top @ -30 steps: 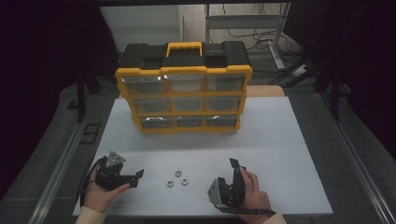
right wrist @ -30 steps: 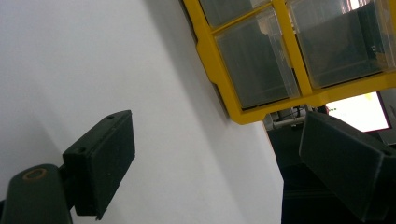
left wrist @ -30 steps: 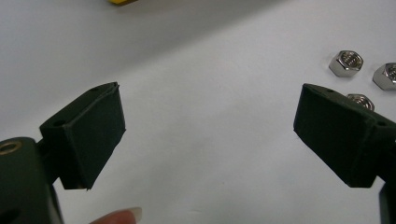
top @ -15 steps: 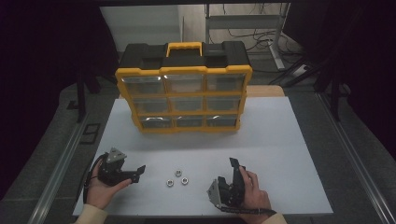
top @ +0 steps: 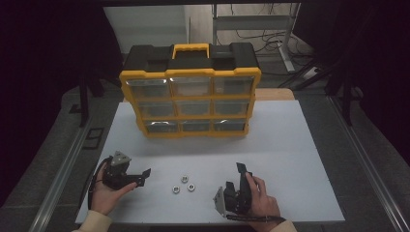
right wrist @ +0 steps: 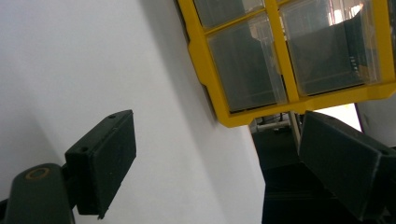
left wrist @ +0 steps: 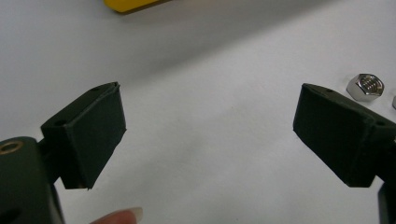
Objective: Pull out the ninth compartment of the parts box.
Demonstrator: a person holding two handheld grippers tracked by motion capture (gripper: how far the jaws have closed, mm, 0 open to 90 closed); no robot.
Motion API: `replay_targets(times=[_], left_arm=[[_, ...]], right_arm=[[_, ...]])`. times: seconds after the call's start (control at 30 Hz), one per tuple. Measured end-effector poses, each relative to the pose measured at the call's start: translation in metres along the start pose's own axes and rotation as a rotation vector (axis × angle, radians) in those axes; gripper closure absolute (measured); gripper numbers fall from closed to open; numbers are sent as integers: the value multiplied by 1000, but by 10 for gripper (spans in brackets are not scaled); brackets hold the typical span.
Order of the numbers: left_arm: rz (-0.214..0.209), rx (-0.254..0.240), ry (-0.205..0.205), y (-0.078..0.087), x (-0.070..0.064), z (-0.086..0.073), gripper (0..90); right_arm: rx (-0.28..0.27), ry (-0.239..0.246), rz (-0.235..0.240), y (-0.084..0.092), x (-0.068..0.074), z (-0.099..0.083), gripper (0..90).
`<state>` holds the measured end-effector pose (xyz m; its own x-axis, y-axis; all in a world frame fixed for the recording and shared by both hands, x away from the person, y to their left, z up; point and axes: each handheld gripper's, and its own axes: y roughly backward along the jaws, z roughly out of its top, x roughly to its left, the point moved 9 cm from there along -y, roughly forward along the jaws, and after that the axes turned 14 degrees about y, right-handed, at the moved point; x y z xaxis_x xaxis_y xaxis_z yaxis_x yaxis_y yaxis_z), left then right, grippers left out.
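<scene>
Big yellow organiser (top: pixel 190 104) stands at the table's (top: pixel 290 145) far edge. Left gripper (top: pixel 143 175), jaws wide, points at three steel nuts (top: pixel 183 183) near the front edge; right gripper (top: pixel 240 169) gapes too. Small, hard, slick, probably: pinch one across its flats.

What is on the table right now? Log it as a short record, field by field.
surface: white table
organizer: yellow and black drawer box, upright at the far side, drawers shut
nuts: three metal nuts, loose between the hands
left gripper: open, fingers aimed toward the nuts, nothing held
right gripper: open, empty, pointing toward the box
</scene>
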<state>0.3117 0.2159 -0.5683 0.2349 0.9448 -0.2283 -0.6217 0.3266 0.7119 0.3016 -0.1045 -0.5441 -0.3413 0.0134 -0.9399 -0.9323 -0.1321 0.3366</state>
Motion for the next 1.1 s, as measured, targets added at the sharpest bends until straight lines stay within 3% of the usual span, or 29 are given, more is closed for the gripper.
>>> replay_targets(times=[0.4,0.53,0.67,1.07,1.1], left_arm=[[5,-2,-4,0,0,0,100],[5,-1,-3,0,0,0,100],[6,0,-3,0,0,-1,100],[5,2,-3,0,1,-1,100],[5,2,-3,0,1,-1,100]], right_arm=[[22,26,-22,-8,-2,-4,133],[21,57,-51,-8,-2,-2,136],[19,70,-38,-7,0,0,141],[38,125,-71,-14,-4,-3,148],[26,118,-56,-14,-4,-3,149]])
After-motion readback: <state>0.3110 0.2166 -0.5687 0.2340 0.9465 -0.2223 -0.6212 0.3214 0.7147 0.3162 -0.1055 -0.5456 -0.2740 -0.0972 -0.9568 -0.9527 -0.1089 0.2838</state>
